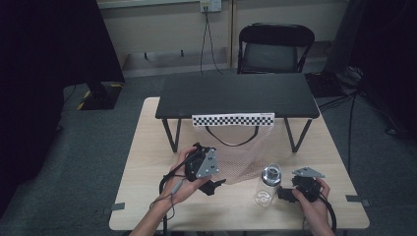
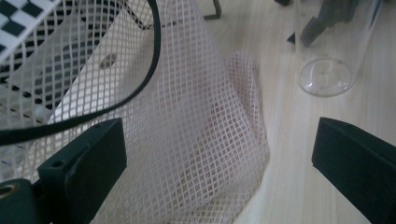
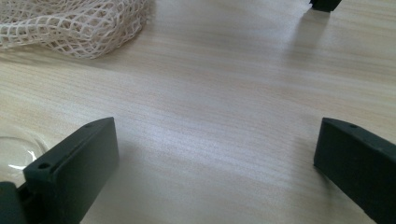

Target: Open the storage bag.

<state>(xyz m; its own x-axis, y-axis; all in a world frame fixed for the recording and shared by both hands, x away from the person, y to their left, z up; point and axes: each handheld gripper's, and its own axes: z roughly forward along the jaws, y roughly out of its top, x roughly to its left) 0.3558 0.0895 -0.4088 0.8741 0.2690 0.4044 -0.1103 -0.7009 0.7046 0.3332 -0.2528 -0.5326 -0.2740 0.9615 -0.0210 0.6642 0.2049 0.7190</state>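
On the near half of the table (image 1: pixel 147 147), a mesh bag (image 1: pixel 239 152) hangs from the front edge of a black stand (image 1: pixel 236 93), its lower folds spilling onto the wood; a clear bottle (image 1: pixel 268 186) stands upright just at its 4 o'clock. Left gripper (image 1: pixel 212 186) sits at the bag's 8 o'clock, jaws spread wide, nothing between them but a fold of mesh lying loose across the gap in the left gripper view (image 2: pixel 205 140). Right gripper (image 1: pixel 284 194) lies low at the bottle's 3 o'clock, jaws also wide and empty over bare wood. Judgement: bag is light, limp, will collapse and snag; take it by the black strap (image 2: pixel 140 88) or a bunched fold, not a single thread. Bottle looks empty, light, rigid, smooth-walled, likely slippery and easy to tip; grip mid-body or just under the cap (image 1: pixel 271 171), squarely, with modest squeeze.
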